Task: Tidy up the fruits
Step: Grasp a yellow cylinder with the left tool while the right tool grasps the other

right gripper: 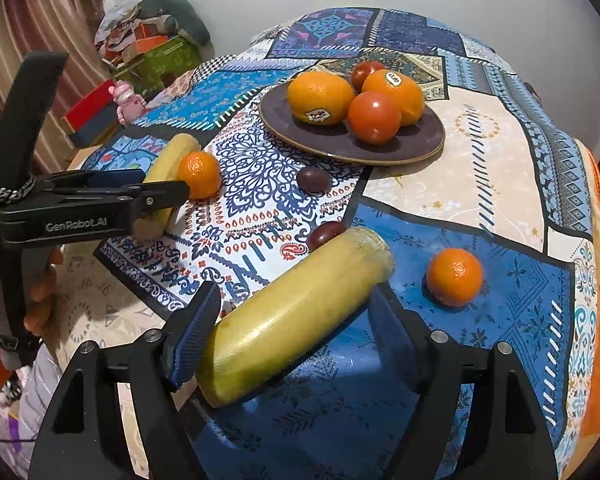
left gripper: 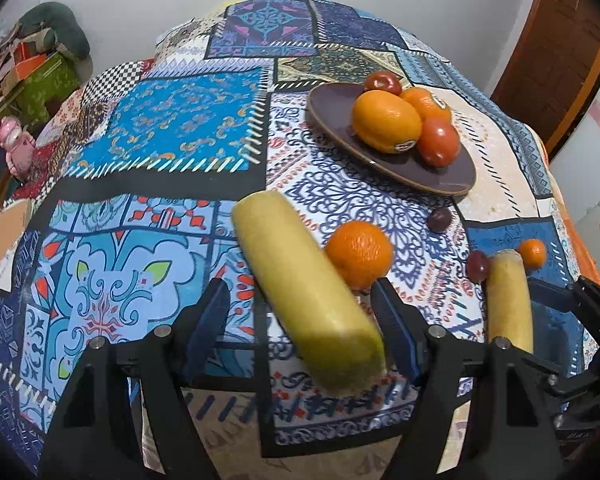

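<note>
Two bananas are straddled by parted tongs, pads not yet pressing: the left tongs (left gripper: 300, 316) around the left banana (left gripper: 304, 292), the right tongs (right gripper: 296, 328) around the right banana (right gripper: 292, 316). Each lies diagonally on the tabletop (right gripper: 480, 184); being soft and easily bruised, each is best taken lightly across mid-length. Farther off, the plate (right gripper: 424, 140) is already loaded with fruit.
</note>
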The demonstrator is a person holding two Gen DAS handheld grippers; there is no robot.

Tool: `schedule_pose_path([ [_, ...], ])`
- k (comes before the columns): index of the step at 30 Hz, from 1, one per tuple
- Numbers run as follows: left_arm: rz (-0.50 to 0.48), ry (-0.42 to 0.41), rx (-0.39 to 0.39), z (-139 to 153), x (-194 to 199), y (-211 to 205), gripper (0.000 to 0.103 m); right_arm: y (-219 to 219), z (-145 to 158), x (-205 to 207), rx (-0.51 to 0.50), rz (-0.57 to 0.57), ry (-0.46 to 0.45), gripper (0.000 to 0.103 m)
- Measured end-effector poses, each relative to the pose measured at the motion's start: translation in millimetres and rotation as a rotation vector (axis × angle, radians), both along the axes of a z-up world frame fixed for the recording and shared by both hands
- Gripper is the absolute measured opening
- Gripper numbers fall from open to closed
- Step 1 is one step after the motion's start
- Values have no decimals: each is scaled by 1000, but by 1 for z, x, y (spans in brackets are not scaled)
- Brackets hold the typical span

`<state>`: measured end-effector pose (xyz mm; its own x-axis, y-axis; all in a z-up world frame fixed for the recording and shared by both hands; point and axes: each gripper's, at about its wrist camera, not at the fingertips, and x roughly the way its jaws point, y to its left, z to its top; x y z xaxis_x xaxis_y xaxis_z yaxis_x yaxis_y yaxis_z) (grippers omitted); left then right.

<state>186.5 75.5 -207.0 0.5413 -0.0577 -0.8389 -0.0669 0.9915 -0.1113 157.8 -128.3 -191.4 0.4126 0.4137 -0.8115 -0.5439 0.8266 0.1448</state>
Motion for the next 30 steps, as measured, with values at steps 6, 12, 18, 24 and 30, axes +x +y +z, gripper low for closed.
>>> schedule_pose_path([
  [6, 28, -4, 0, 1, -9, 18, 66, -18, -4, 2, 20, 1, 52, 55],
  [12, 28, 3, -1, 3, -9, 27, 65, -39, -3, 6, 3, -41, 51, 37],
  [18, 15, 16, 9, -2, 10, 21, 52, -32, -3, 11, -15, -44, 16, 36],
  [24, -16, 31, 19, -5, 22, 16, 41, -28, -7, 25, -7, -38, 45, 37],
  [30, -17, 26, 24, -6, 24, 15, 38, -23, -7, 28, -19, -24, 10, 37],
])
